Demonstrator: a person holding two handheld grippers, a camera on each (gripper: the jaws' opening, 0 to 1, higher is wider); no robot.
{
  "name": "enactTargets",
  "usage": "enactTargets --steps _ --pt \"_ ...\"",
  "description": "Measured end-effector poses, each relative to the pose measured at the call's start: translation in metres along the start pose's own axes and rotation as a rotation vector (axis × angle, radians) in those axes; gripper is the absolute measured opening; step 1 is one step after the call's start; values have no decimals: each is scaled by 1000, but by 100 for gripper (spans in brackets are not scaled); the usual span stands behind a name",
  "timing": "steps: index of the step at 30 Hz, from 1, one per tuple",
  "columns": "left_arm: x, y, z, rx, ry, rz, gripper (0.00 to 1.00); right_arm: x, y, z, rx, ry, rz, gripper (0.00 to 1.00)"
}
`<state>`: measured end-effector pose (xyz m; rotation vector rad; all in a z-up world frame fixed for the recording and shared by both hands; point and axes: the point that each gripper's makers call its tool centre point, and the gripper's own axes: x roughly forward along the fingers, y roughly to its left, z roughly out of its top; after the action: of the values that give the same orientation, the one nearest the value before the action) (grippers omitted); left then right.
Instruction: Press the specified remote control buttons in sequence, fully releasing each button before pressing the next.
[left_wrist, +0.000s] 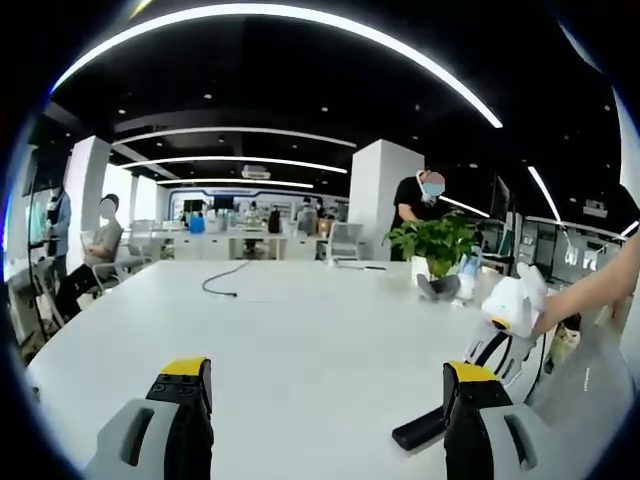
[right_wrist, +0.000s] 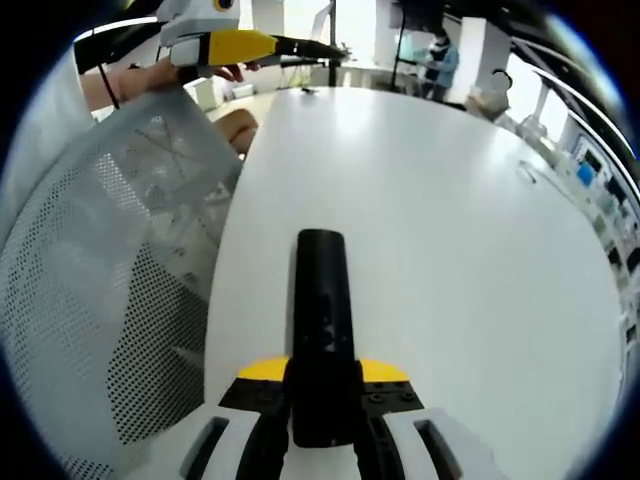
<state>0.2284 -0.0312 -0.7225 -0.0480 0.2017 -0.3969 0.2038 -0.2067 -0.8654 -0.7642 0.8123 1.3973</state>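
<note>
A long black remote control (right_wrist: 322, 300) lies lengthwise between the jaws of my right gripper (right_wrist: 322, 378), which is shut on its near end; the far end points out over the white table (right_wrist: 450, 230). No buttons are readable on its dark face. In the left gripper view the same remote (left_wrist: 420, 430) slants down from the right gripper (left_wrist: 508, 312), held by a person's arm just above the table's right edge. My left gripper (left_wrist: 325, 385) is open over the table (left_wrist: 300, 330), with nothing between its yellow-tipped jaws. It also appears in the right gripper view as the left gripper (right_wrist: 240, 45).
A potted green plant (left_wrist: 437, 243) and a black cable (left_wrist: 225, 282) sit on the far part of the table. A grey mesh chair back (right_wrist: 110, 300) stands against the table's edge. Several people, desks and white pillars fill the room beyond.
</note>
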Motion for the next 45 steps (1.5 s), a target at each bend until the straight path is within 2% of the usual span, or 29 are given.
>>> enactTargets --steps 34,45 --pt "1 -5 -1 -8 4 -26 100 2 -24 1 -15 53 -14 21" --pt "2 -6 -2 -6 12 -29 100 3 -37 2 3 56 -24 21"
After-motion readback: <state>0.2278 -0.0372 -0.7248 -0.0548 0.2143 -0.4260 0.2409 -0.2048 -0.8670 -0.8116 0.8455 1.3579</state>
